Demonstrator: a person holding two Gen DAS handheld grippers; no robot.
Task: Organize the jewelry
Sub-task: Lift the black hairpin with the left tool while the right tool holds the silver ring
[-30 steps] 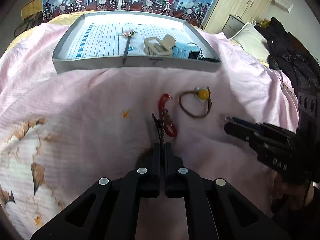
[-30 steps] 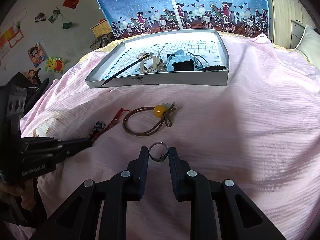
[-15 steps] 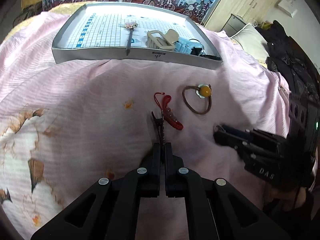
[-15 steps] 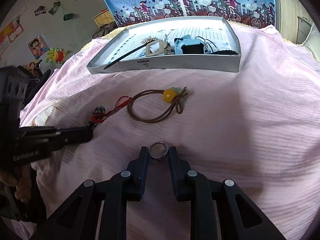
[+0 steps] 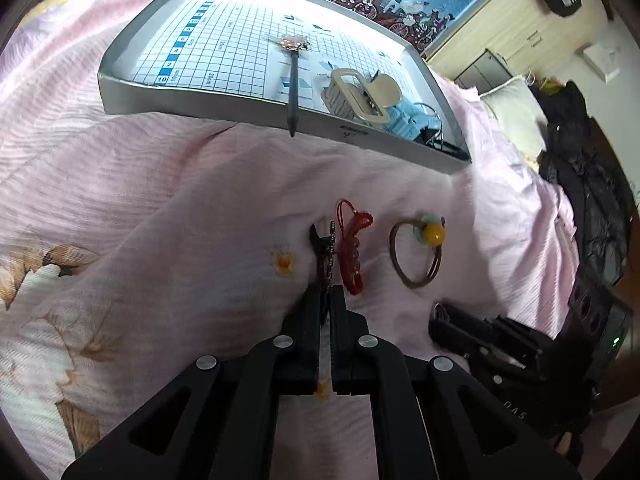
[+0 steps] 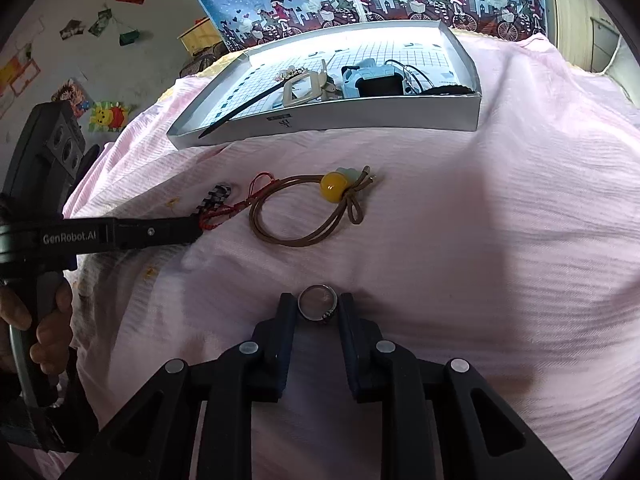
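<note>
I have 2 pieces in hand over the bed: my right gripper (image 6: pixel 319 307) has its jaws closed on the ring (image 6: pixel 317 302), and my left gripper (image 5: pixel 327 294) has its jaws pressed nearly together on a dark clip (image 5: pixel 325 249) beside the red cord (image 5: pixel 352 248). Next, I judge, both go to the tray (image 6: pixel 360 118), clearing its wall; the hair tie (image 6: pixel 308 210) waits.

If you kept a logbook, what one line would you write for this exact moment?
left gripper: shut on checkered clip | right gripper: shut on ring | hair tie: on bedspread | tray: beyond
</note>
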